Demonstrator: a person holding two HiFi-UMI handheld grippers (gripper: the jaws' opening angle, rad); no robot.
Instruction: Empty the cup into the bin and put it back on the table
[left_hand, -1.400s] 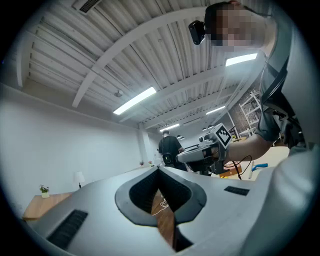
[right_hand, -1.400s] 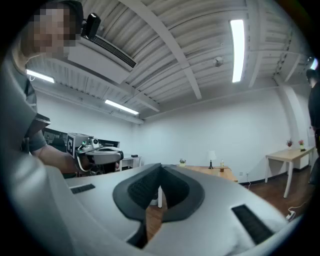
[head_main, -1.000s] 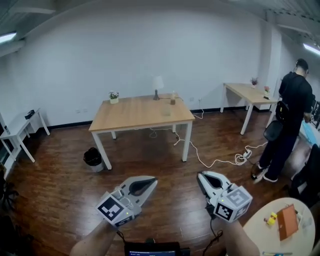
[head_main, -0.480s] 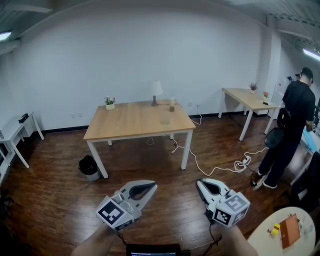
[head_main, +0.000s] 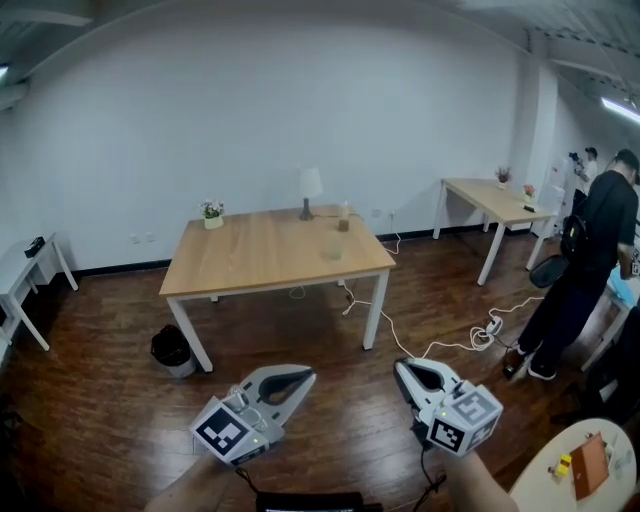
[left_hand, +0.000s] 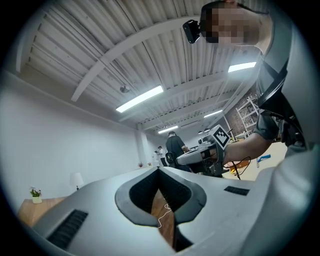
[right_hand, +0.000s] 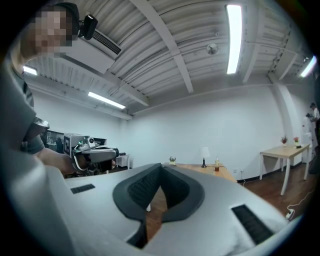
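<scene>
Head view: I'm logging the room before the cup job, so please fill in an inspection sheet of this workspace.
Surface: wooden table, top mostly bare.
Job's things: translucent cup upright on the table's right part; black bin on the floor beside the table's front left leg.
Clutter: lamp, potted plant and small bottle along the table's far edge.
Grippers: left hand-held gripper and right hand-held gripper both shut, empty, well short of the table.
Cables: white cable trails over the floor from under the table to a power strip.
Surroundings: person standing at right; second table; round table.
</scene>
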